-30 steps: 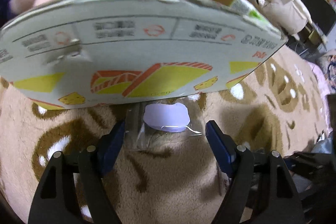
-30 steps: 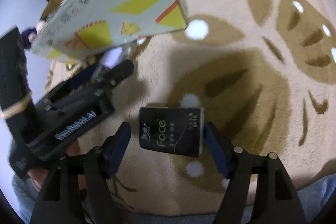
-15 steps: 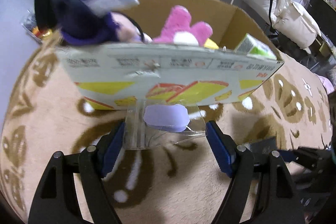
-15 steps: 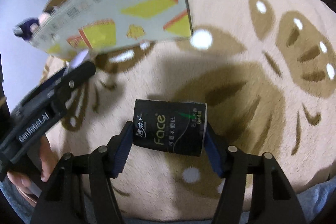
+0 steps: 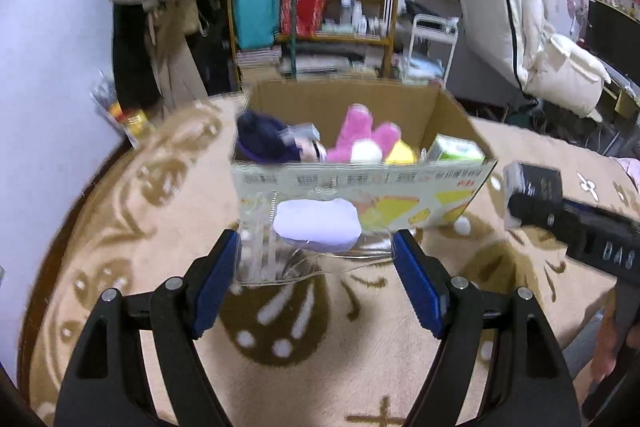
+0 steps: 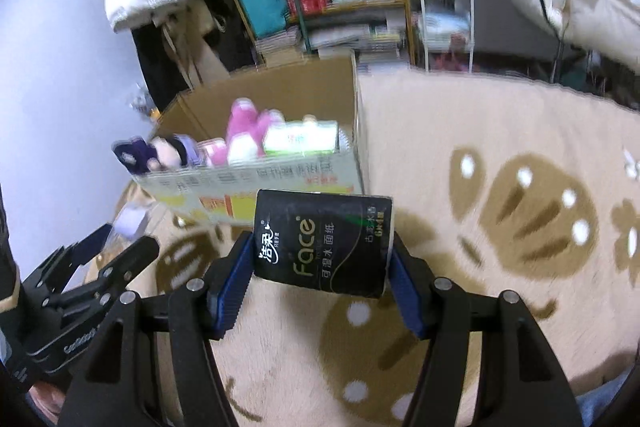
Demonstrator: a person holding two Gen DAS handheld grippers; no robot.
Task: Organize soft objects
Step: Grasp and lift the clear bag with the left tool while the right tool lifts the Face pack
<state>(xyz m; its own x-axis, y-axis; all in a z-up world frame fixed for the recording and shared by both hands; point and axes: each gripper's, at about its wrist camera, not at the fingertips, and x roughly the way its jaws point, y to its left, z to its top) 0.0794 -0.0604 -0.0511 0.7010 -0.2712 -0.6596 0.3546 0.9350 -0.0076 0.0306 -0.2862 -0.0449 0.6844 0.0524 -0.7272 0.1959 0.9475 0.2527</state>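
Left gripper [image 5: 316, 259] pinching a clear plastic bag [image 5: 312, 247] with a pale lilac pad inside, right gripper [image 6: 322, 267] clamped on a black tissue pack [image 6: 324, 243] lettered "Face", both held above the beige patterned rug [image 6: 500, 131], before an open cardboard box [image 5: 360, 187] holding a pink plush toy [image 5: 360, 139].

Lived-in home: patterned rug [image 5: 120, 227], cluttered shelves [image 5: 312, 7].

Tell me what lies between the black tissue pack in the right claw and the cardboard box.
Nothing: in the right wrist view only bare beige rug shows between black tissue pack and cardboard box.
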